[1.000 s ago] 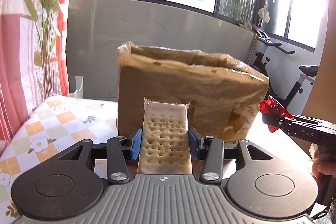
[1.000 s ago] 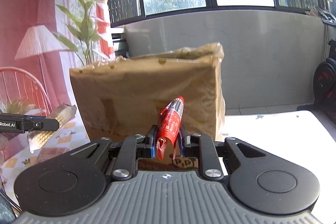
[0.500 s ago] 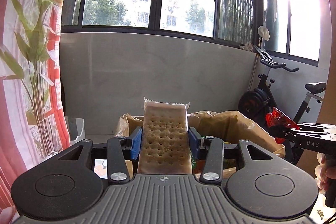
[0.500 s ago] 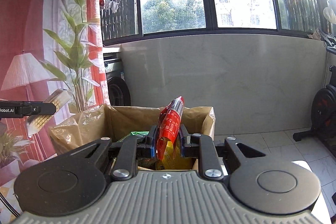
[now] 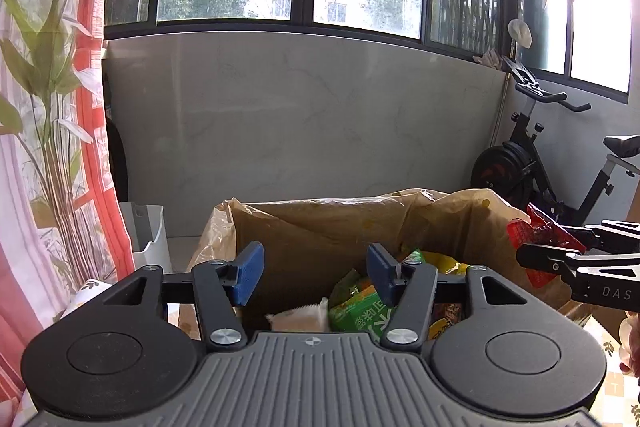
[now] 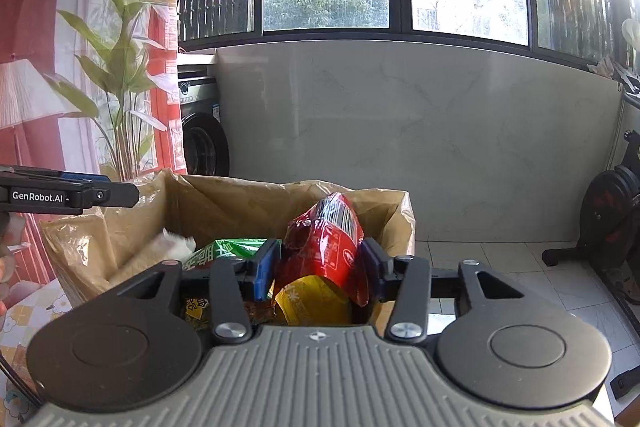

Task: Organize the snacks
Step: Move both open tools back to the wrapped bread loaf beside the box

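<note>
The red snack packet (image 6: 326, 251) sits between the blue pads (image 6: 264, 269) of the right gripper (image 6: 318, 271), whose jaws are opening above the box; whether the pads still touch it cannot be told. The cardboard box (image 5: 320, 223) has a thin plastic liner, and inside it lie a green packet (image 5: 362, 311) with white writing (too bent to read), a yellow packet (image 6: 312, 301) and a pale cracker packet (image 5: 298, 319). The left gripper (image 5: 316, 273) hangs over the box too, its jaws opening with nothing between them. From the right camera its side reads "GenRobot.AI"; from the left camera the right one reads "DAS". That makes two grippers and one box. The box stands on a table with a flower-check cloth (image 6: 30, 307). Behind are a grey wall, big windows, a red curtain, a leafy plant (image 6: 120, 59), a washing machine (image 6: 202, 131) and an exercise bike (image 5: 536, 155).
</note>
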The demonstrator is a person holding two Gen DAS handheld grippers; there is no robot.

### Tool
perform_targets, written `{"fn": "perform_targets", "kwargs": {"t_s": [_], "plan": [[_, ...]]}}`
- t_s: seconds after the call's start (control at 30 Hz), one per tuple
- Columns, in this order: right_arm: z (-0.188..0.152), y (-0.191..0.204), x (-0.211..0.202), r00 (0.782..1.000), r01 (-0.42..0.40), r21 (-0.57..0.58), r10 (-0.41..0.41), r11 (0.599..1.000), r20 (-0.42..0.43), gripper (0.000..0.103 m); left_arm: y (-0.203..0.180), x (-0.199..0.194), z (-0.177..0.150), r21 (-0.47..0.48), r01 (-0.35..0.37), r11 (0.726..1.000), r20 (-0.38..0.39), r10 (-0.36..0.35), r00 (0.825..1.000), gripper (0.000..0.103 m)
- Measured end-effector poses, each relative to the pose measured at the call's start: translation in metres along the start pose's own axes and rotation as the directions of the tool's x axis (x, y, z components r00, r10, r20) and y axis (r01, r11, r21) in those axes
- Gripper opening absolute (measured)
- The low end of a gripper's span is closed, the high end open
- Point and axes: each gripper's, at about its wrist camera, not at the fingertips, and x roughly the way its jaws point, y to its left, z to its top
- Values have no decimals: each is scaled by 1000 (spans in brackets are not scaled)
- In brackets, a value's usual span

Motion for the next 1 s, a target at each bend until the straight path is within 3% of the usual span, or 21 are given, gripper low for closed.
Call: {"fn": "perform_targets", "kwargs": {"t_s": [0.07, 0.17, 0.53, 0.73, 1.0], "plan": [[-3, 1, -3, 1000, 5, 3, -5, 1000, 3, 64, 3, -3, -4, 26, 8, 1000, -9, -7, 1000, 60], [-7, 1, -7, 1000, 11, 5, -11, 1000, 0, 67, 12, -10, -6, 7, -3, 1000, -17, 3, 1000, 60], [-23, 13, -52, 1000, 14, 97, -16, 995, 14, 68, 38, -81, -14, -30, 49, 998, -4, -49, 999, 60], [-43, 26, -76, 999, 12, 151, -19, 988, 40, 68, 81, -117, -54, -65, -28, 997, -64, 24, 998, 60], [-74, 53, -85, 999, -19, 211, 11, 977, 38, 68, 132, -131, -118, -157, -120, 980, -179, 91, 980, 60]]}}
